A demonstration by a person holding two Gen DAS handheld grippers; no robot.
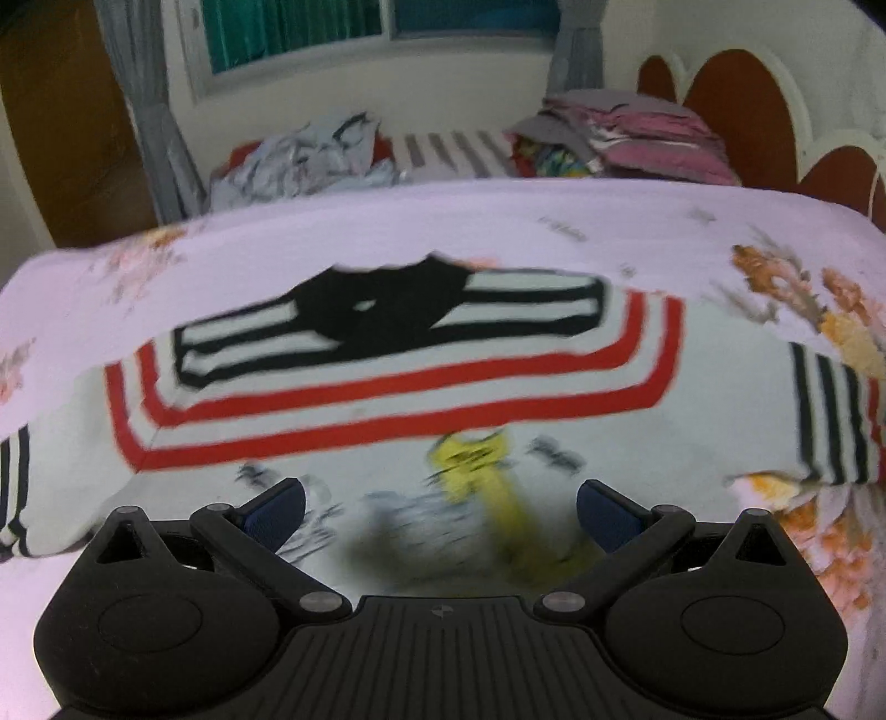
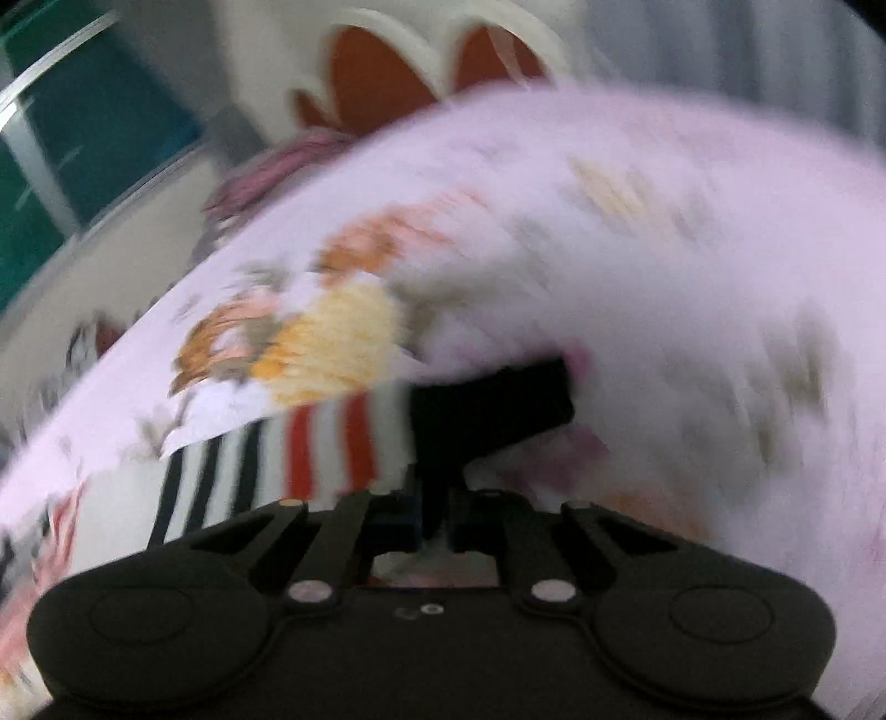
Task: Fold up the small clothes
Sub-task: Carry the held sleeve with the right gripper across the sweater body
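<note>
We see a white shirt (image 1: 387, 399) with red and black stripes spread flat on the pink flowered bedsheet (image 1: 387, 221). Our left gripper (image 1: 440, 512) hovers over the shirt's near part, its blue pads (image 1: 606, 512) spread wide with nothing between them. Beyond the shirt, a loose heap of clothes (image 1: 310, 158) and a folded stack (image 1: 642, 138) lie near the window (image 1: 376, 27).

Open bedsheet (image 1: 387, 232) beyond shirt (image 1: 387, 410), clothes piles (image 1: 626, 138) far edge

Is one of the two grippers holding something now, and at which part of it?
The right gripper is shut on the shirt, at the black cuff of its sleeve. The left gripper is open above the shirt and holds nothing.
</note>
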